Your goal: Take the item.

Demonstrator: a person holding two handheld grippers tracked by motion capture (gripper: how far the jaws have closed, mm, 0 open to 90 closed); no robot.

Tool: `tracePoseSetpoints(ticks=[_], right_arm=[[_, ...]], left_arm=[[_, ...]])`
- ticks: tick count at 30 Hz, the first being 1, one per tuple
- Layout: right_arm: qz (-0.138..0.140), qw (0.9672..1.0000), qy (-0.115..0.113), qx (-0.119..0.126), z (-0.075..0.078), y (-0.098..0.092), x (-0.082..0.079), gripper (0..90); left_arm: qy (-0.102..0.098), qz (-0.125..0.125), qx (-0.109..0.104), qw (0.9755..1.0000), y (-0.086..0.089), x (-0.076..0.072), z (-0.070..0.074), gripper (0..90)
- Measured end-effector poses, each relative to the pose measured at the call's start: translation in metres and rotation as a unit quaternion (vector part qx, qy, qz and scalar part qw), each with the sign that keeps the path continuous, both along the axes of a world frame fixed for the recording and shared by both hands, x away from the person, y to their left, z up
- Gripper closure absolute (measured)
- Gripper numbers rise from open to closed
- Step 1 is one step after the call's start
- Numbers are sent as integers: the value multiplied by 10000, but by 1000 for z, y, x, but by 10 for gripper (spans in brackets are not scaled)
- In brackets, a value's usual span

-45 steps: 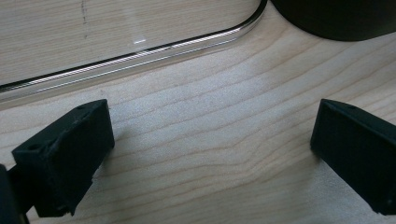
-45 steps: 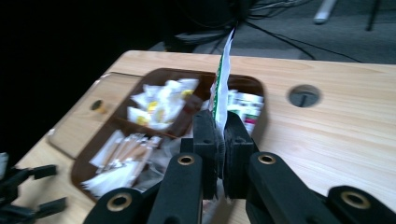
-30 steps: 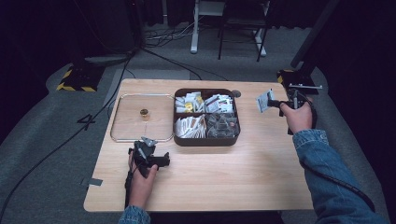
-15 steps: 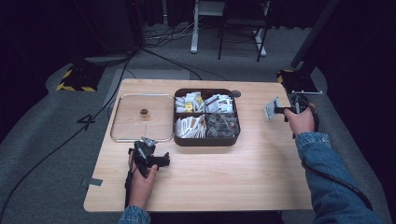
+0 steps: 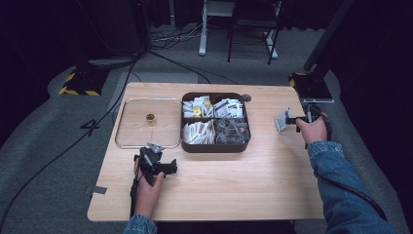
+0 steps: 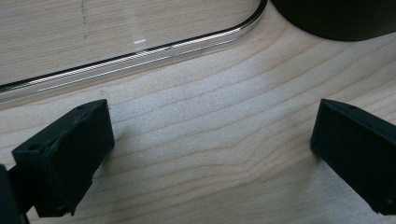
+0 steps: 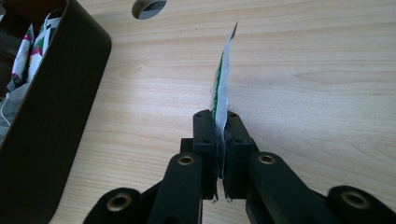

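Table point(image 5: 243, 185): pale wood, seen from above, with a small round hole point(image 7: 148, 6) near its far edge, just beyond the box.
Lid point(image 5: 127, 131): clear rectangular panel with rounded corners, lying flat on the left half of the table, just left of the box; a small gold knob point(image 5: 150, 118) stands at its middle. Its near rim point(image 6: 140, 56) runs across the top of the left gripper view.
Box point(image 5: 214, 146): dark brown, four compartments, at the table's centre, filled with packets, white in the far two compartments and greyer in the near right one. Its rounded wall point(image 7: 51, 130) sits to the left in the right gripper view.
Left gripper point(image 5: 155, 152): held low over the table just in front of the lid's near edge, jaws spread wide with bare wood between them and nothing in them.
Right gripper point(image 5: 290, 120): held over the right side of the table, well apart from the box, jaws closed tight on a sachet.
Sachet point(image 7: 222, 79): white with green print, thin and flat, pinched by its near end; it stands on edge, its long axis running straight out from the jaws, free end pointing toward the box side of the table. Clear of the wood as far as can be told.
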State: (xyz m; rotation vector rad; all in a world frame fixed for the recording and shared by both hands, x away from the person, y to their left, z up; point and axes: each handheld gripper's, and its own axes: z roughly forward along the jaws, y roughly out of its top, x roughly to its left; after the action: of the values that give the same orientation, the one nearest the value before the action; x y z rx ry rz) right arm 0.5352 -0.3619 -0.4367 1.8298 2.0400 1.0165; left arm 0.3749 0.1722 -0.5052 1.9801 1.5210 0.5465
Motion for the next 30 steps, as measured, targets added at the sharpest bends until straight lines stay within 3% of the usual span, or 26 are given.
tracePoseSetpoints(ticks=[6, 13, 23, 30], right_arm=[[-27, 9995, 226, 228, -5, 0, 1, 864], [-97, 9994, 220, 241, -11, -3, 4, 793], [-181, 9991, -13, 385, -17, -6, 5, 555], [-225, 9991, -365, 58, -19, -10, 6, 415]], left_arm=[[0, -1, 1, 10000, 0, 0, 0, 0], [1, -1, 1, 10000, 0, 0, 0, 0], [2, -1, 1, 10000, 0, 0, 0, 0], [1, -1, 0, 10000, 0, 0, 0, 0]])
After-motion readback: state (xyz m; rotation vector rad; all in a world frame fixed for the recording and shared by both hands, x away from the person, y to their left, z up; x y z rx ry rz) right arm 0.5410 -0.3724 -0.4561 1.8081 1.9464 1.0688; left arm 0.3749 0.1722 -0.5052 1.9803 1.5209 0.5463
